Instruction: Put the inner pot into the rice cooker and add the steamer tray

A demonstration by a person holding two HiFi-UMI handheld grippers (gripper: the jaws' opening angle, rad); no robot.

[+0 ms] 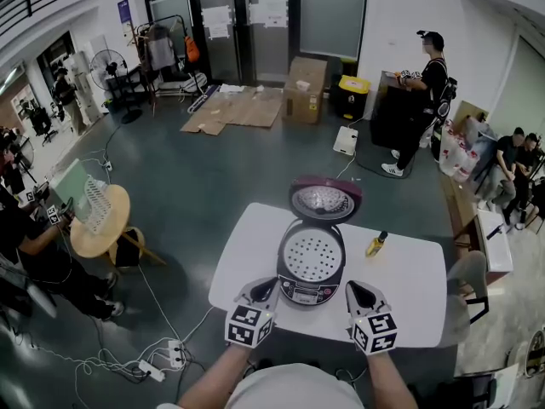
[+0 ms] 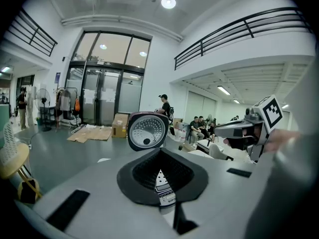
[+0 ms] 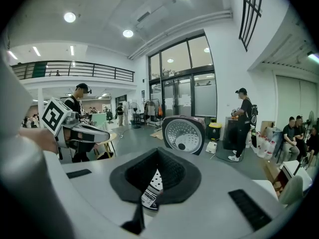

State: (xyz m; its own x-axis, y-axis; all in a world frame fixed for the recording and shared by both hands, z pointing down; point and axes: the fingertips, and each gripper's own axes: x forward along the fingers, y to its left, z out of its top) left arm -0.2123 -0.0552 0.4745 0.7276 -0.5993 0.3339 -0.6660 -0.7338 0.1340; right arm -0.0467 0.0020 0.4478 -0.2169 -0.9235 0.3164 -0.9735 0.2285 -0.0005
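**A:** How do the jaws stand?

**B:** The left gripper [image 1: 262,290] has its jaws together with nothing between them, and so does the right gripper [image 1: 362,290]. Both are over the near edge of the table [image 1: 409,288], on either side of the rice cooker's [image 1: 300,292] front panel.

**A:** And the steamer tray?

**B:** The steamer tray [image 1: 312,255] sits in the open cooker, with the lid [image 1: 324,200] raised behind it. The tray hides any inner pot beneath it. A small yellow bottle [image 1: 375,244] lies to the right of the cooker, and its label is too small to read.

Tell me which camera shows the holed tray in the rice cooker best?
The head view: it looks down on the whole tray in the open rice cooker. Both gripper views catch only a sliver of it.
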